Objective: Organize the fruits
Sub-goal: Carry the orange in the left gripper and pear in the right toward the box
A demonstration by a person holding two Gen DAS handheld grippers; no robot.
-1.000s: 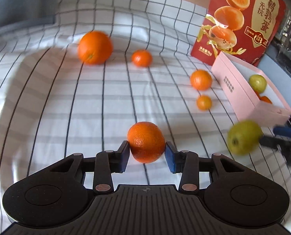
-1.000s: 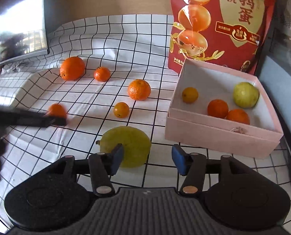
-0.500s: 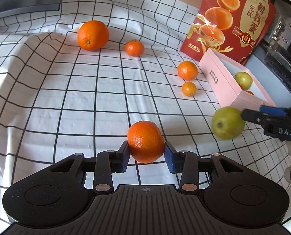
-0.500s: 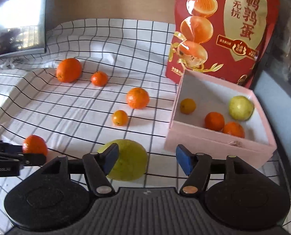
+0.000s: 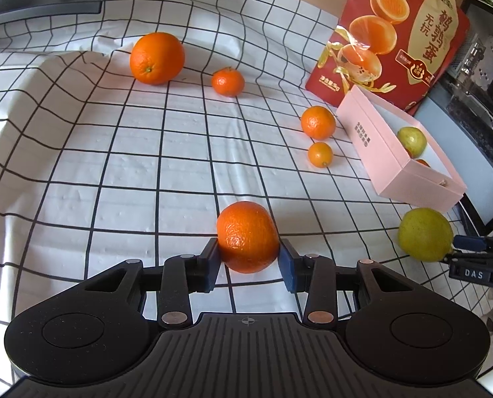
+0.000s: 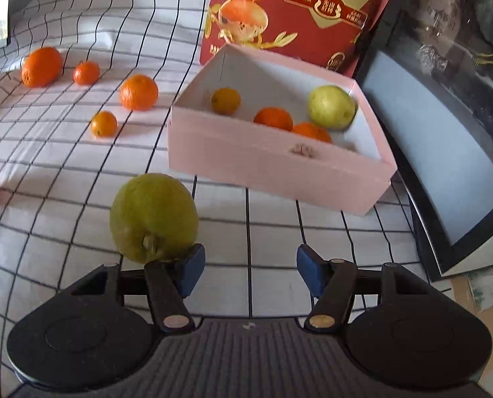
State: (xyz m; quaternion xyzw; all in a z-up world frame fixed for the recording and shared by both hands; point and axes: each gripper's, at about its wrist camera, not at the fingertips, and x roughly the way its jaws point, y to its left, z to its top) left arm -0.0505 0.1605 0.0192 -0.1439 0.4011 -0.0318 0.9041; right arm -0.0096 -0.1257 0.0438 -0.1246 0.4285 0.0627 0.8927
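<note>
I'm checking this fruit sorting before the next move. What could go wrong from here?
The green fruit sits left of the right gripper, touching only its left pad; the closing jaws may miss and nudge it away. The left gripper pinches an orange near its fingertips, so it may slip before reaching the pink box.

A white cloth [image 5: 80,172] with a black grid covers the surface. On it lie four loose oranges [image 5: 157,58] in the upper half, a pink box [image 5: 395,162] at right, and a red bag [image 5: 389,36] standing behind it.
</note>
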